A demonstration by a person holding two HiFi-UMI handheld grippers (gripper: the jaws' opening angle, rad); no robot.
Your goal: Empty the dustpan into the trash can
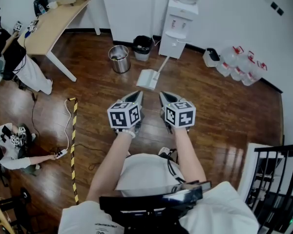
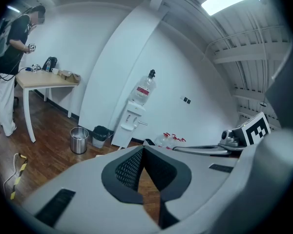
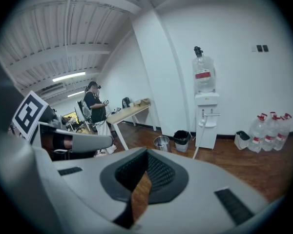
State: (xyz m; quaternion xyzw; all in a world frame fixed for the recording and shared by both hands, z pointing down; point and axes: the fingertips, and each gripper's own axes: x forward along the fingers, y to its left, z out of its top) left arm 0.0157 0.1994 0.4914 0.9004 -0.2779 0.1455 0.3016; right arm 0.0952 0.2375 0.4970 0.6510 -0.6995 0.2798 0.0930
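Note:
A white dustpan (image 1: 148,79) lies on the wood floor, its long handle (image 1: 163,63) leaning up toward the water dispenser (image 1: 176,27). A round metal trash can (image 1: 119,58) stands to its left, with a black bin (image 1: 142,48) beside it. My left gripper (image 1: 138,98) and right gripper (image 1: 164,98) are held side by side in the air short of the dustpan, both shut and empty. The left gripper view shows my left gripper (image 2: 142,149) with tips touching, and the metal can (image 2: 79,139). The right gripper view shows my right gripper (image 3: 147,151), the can (image 3: 161,143) and the handle (image 3: 200,139).
Several water jugs (image 1: 239,62) line the right wall. A wooden table (image 1: 51,23) stands at the back left with a person (image 1: 10,57) beside it; another person (image 1: 12,147) crouches at left. A yellow-black strip (image 1: 73,145) and a cable cross the floor. A black rack (image 1: 278,179) is at right.

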